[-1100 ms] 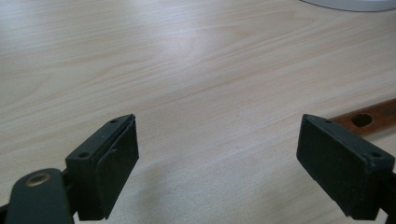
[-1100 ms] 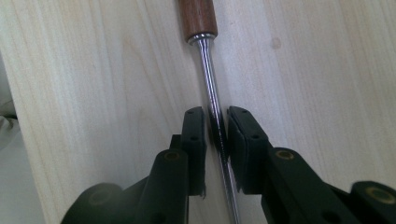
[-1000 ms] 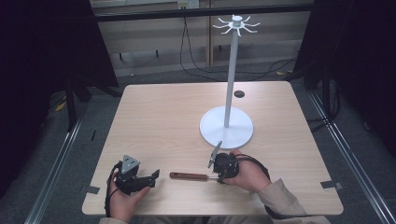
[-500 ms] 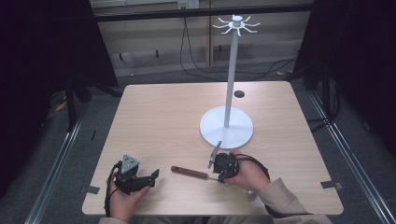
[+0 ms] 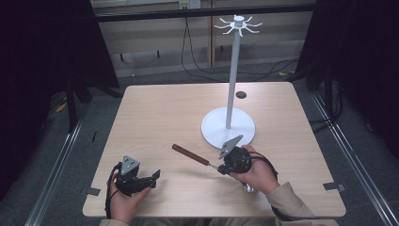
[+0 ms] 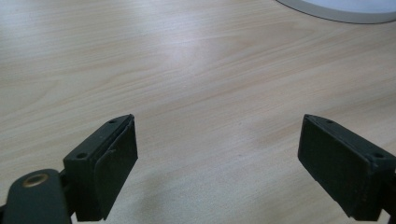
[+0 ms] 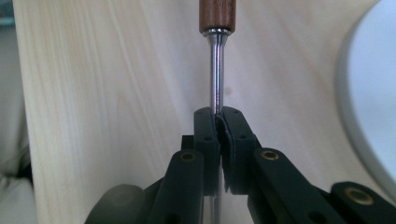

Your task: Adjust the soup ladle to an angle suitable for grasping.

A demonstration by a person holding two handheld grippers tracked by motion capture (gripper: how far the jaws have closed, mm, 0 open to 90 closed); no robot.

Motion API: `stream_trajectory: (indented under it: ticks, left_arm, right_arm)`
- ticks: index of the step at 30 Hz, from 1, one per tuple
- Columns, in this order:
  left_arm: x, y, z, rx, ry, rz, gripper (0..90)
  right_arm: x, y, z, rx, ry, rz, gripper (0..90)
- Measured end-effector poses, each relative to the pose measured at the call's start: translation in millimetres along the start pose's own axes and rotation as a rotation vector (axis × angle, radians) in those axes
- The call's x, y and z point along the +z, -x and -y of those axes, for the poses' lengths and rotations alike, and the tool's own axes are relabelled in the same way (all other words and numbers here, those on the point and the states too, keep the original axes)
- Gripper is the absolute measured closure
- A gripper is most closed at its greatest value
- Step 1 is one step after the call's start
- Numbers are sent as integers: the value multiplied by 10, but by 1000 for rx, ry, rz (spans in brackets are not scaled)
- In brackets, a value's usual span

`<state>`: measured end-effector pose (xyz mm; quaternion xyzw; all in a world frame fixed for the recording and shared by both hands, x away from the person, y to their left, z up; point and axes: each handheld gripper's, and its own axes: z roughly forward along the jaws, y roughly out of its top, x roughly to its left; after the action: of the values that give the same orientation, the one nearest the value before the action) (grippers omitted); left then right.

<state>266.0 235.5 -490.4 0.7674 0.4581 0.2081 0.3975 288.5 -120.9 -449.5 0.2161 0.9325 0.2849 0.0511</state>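
The right tool (image 7: 218,122) squeezes the thin metal stem of a wooden-handled utensil (image 5: 190,154), while the left tool (image 6: 218,163) stays wide apart above the table (image 5: 174,113).

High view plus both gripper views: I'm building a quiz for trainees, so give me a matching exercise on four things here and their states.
1. left gripper
2. right gripper
3. wooden-handled metal utensil
4. white round-based hook stand

a. upright on the light wooden table
b. jaws apart, holding nothing
c. clamped by its metal shaft
d. jaws closed on a shaft

Pairs: 1-b, 2-d, 3-c, 4-a
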Motion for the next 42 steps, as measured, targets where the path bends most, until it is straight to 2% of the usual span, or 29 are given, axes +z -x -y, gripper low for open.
stream_trajectory:
  ticks: [2, 5, 9, 10, 12, 19, 25, 33, 42]
  left_arm:
    - [3, 2, 1, -1, 2, -5, 121]
    - [12, 8, 0, 0, 0, 3, 121]
    - [15, 18, -2, -4, 5, 2, 120]
    - [13, 17, -3, -2, 7, 1, 120]
    - [11, 14, -5, 0, 12, 4, 120]
    - [14, 8, -7, -10, 26, 16, 110]
    - [14, 13, -10, -7, 27, 16, 108]
    - [16, 13, -15, -10, 36, 15, 101]
    - [24, 18, -23, -20, 52, 27, 71]
  right_arm:
    - [-60, 21, 30, 15, 64, 16, 863]
    - [-135, 41, 48, 31, 129, 25, 863]
    - [-229, 58, 80, 56, 210, 47, 863]
    - [-244, 55, 86, 62, 224, 64, 863]
    - [-271, 67, 102, 72, 254, 66, 863]
    - [-388, 70, 160, 127, 388, 145, 862]
    - [-474, 71, 206, 170, 495, 235, 862]
    - [-554, 90, 239, 233, 577, 310, 862]
    - [-611, 79, 251, 260, 639, 383, 862]
